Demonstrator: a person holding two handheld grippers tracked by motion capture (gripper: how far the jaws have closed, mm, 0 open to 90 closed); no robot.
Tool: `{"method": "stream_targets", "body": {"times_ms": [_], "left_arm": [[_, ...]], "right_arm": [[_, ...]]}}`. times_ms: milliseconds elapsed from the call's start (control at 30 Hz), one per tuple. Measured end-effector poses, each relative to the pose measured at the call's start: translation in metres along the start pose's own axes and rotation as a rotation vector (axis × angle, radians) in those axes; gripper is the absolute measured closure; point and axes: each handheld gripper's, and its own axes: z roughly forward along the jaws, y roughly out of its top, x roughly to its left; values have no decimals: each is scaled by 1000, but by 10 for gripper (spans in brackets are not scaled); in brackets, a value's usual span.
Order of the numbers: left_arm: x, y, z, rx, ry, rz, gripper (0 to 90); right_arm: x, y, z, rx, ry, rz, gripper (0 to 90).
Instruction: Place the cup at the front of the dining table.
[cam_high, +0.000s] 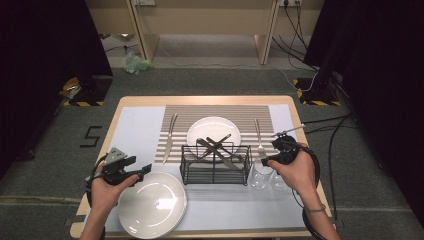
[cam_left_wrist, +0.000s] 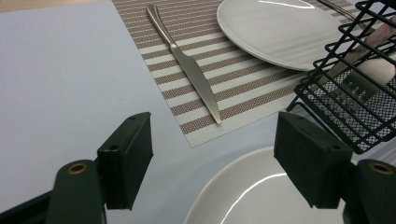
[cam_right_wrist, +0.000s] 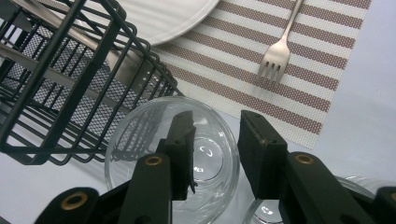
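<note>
Your right hand-held gripper (cam_right_wrist: 215, 154) straddles the rim of the clear drinking glass (cam_right_wrist: 159, 158) standing just beside the black wire cutlery basket (cam_high: 215, 163): one jaw sits inside the bowl, the other outside. I judge the pads are not yet pressing, so count the jaws as part-closed on nothing. Straddling the wall suits a lift by the rim. A second clear glass (cam_high: 278, 181) stands right next to it, so mind the outer jaw. Your left hand-held gripper (cam_left_wrist: 212, 151) hovers wide open and empty over the edge of the near white round plate (cam_high: 152, 204) on the bench (cam_high: 135, 102).
</note>
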Motion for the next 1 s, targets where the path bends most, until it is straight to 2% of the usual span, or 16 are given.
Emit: {"method": "stream_targets", "body": {"times_ms": [433,600,633,833,1000], "left_arm": [[-1,0,1,0,-3,-2,275],[-1,-1,2,2,-5,1,275],[-1,-1,2,4,-5,1,275],[-2,-1,2,5,-6,2,275],[-1,-1,2,4,-5,0,275]], "right_arm": [[-1,1,5,21,7,-13,700],[-2,1,5,31,-3,-39,762],[-2,0,5,39,-1,-46,801],[-1,0,5,42,-23,-86,818],[1,1,4,55,-39,-94,826]]}}
